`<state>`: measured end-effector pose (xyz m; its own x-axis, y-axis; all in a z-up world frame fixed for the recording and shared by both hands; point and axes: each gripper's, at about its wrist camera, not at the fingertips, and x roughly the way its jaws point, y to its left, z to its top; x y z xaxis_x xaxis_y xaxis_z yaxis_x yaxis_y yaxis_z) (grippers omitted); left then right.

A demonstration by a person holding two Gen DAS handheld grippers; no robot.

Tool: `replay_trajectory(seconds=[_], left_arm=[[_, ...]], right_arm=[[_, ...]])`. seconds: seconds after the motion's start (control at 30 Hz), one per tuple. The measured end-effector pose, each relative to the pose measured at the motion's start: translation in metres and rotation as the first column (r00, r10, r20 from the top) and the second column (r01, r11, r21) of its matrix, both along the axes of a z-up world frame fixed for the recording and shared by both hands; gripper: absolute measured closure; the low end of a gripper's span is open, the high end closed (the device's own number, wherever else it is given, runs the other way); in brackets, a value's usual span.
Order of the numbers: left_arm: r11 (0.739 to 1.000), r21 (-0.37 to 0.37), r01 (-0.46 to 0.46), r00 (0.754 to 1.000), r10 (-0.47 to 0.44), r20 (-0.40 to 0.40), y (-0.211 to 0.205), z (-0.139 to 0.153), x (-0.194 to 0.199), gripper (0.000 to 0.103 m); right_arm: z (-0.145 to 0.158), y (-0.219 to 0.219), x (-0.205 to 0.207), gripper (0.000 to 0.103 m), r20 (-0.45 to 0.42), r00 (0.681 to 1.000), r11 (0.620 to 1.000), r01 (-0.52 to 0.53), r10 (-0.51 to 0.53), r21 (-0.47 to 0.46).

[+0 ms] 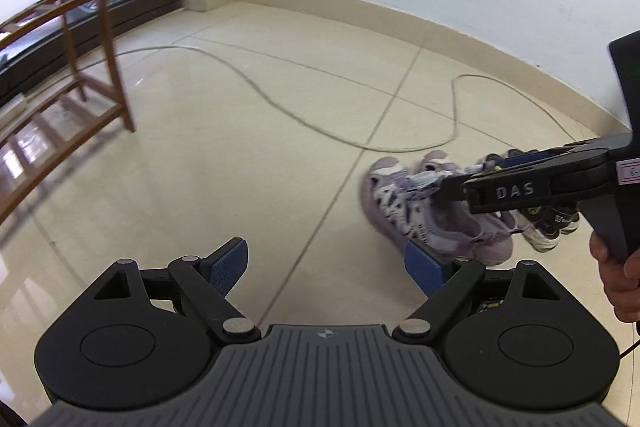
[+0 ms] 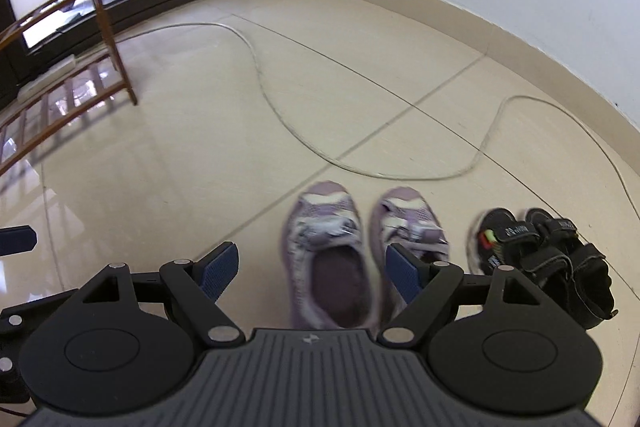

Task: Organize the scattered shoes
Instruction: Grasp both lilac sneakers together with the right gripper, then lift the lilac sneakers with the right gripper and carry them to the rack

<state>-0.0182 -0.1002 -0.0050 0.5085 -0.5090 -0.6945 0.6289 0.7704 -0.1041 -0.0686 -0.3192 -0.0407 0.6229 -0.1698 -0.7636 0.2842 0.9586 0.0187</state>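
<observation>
My right gripper [image 2: 316,269] hangs spread wide above the purple sneakers [image 2: 326,255]; my left gripper [image 1: 326,267] gapes empty beside.

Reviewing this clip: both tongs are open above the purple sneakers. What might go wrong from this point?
1. A white cable snakes across the floor between the purple sneakers and the wooden rack; it might snag a carried shoe.
2. The black sandals sit close beside the sneakers, so the open right tongs may knock them.
3. The left tongs work nearby; the two may collide.
</observation>
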Motion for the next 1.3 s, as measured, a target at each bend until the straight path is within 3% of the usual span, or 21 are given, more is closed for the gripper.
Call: replay_trajectory(seconds=[0.43,0.7,0.73,0.8,0.87,0.97,1.13,1.3], left_arm=[[0.999,0.039,0.023,1.000,-0.022,-0.014,0.001,-0.005,0.016,0.016],[0.997,0.076,0.017,1.000,-0.017,0.001,0.023,-0.003,0.030,0.016],[0.997,0.077,0.015,1.000,-0.015,0.000,0.024,-0.003,0.030,0.016],[0.997,0.079,0.010,1.000,-0.009,-0.003,0.028,-0.004,0.033,0.016],[0.997,0.080,0.009,1.000,-0.010,0.010,0.034,-0.002,0.033,0.016],[0.997,0.080,0.006,0.999,-0.010,0.039,0.046,0.000,0.032,0.016],[0.996,0.078,-0.032,0.999,0.030,0.031,0.068,0.000,0.030,0.016],[0.995,0.045,-0.087,0.996,0.087,0.011,0.087,0.004,0.033,0.016]], right_arm=[[-0.081,-0.045,0.033,0.035,-0.125,0.992,1.000,0.007,-0.004,0.029],[-0.107,-0.065,0.051,0.045,-0.077,0.995,0.994,0.067,-0.060,0.089],[-0.109,-0.067,0.051,0.055,-0.063,0.996,0.992,0.073,-0.066,0.104],[-0.113,-0.072,0.051,0.061,-0.038,0.996,0.988,0.081,-0.077,0.129],[-0.114,-0.073,0.051,0.074,-0.013,0.998,0.989,0.061,-0.059,0.134],[-0.112,-0.069,0.053,0.081,0.006,1.000,0.993,0.023,-0.023,0.112],[-0.098,-0.049,0.054,0.086,0.060,0.998,0.998,-0.024,0.021,0.060],[-0.062,-0.009,0.063,0.086,0.110,0.986,0.991,-0.129,0.126,0.028]])
